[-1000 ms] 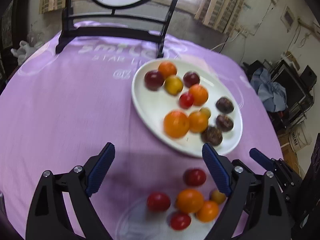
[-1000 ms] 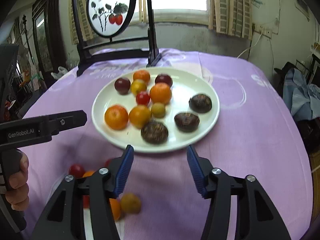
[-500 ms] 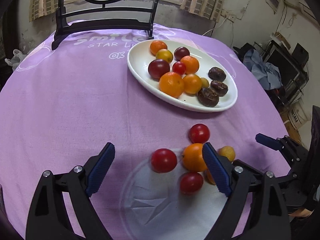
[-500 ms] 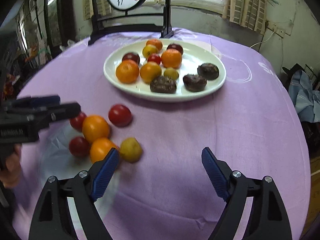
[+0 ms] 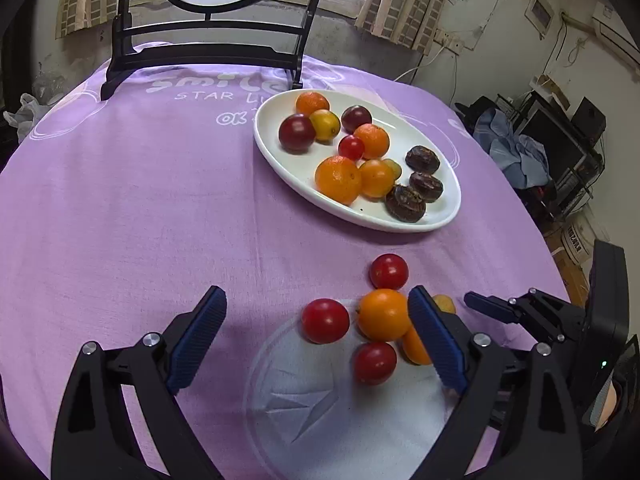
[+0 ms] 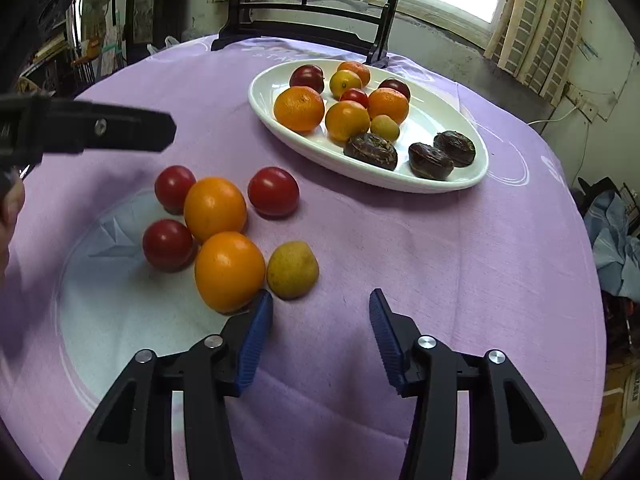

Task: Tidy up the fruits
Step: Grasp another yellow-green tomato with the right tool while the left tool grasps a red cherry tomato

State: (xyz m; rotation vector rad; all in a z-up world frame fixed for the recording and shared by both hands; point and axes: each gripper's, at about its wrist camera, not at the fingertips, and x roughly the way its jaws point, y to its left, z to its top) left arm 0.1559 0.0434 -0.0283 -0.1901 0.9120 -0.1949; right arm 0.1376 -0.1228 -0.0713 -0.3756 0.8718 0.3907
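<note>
Right wrist view is showing six loose fruits (image 6: 228, 232) still waiting near the filled plate (image 6: 472, 172); my right gripper (image 6: 320, 332) is closing on nothing, my left gripper (image 5: 316, 340) is gaping empty.

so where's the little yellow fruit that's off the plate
In the right wrist view the yellow fruit lies on the purple cloth, touching the nearer orange, just ahead of the right gripper.
</note>
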